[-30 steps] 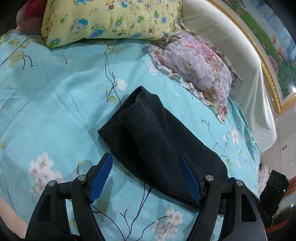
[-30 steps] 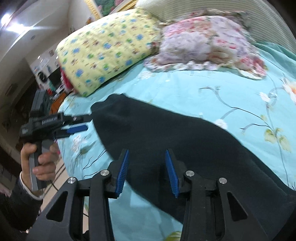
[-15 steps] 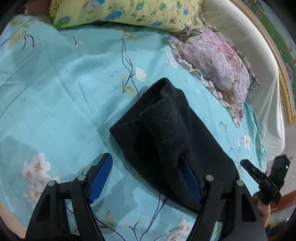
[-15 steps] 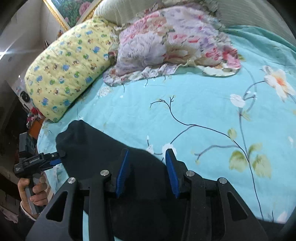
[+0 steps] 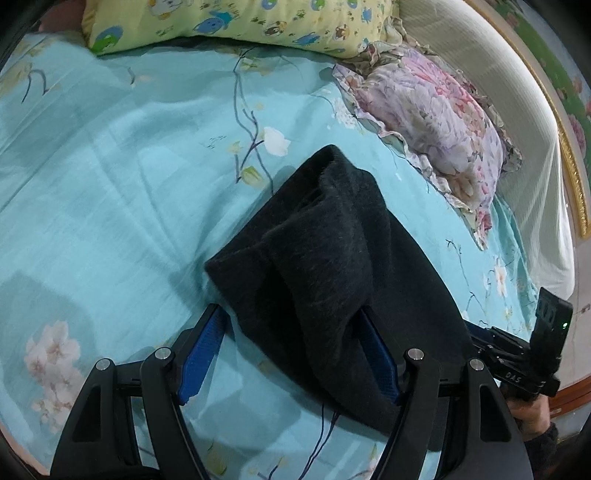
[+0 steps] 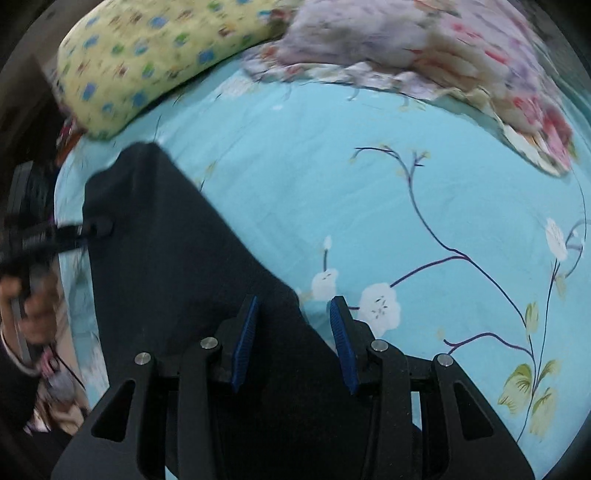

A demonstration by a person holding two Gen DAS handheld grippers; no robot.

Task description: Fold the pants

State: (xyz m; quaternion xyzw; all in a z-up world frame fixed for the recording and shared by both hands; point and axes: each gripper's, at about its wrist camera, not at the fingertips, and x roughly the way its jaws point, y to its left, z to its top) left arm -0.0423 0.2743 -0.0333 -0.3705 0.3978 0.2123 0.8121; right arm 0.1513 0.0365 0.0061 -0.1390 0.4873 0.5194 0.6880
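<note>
Dark charcoal pants (image 5: 325, 266) lie folded lengthwise on a turquoise floral bedsheet (image 5: 110, 184). My left gripper (image 5: 291, 332) is open, its blue-padded fingers straddling the near corner of the pants, low over the sheet. In the right wrist view the pants (image 6: 166, 258) stretch from the lower centre up to the left. My right gripper (image 6: 293, 314) is partly open, its jaws astride the pants' right edge without clamping it. The left gripper (image 6: 92, 230) shows at the far end of the pants in that view. The right gripper's body (image 5: 524, 354) shows at the lower right of the left wrist view.
A yellow cartoon-print pillow (image 5: 240, 22) and a pink floral pillow (image 5: 436, 110) lie at the head of the bed. A white headboard (image 5: 517, 110) curves behind them. The bed's edge and floor (image 6: 62, 387) lie left in the right wrist view.
My left gripper moved forward so the pants' corner now sits between its fingers. My right gripper swung along the pants to their right edge. Neither gripper's opening changed.
</note>
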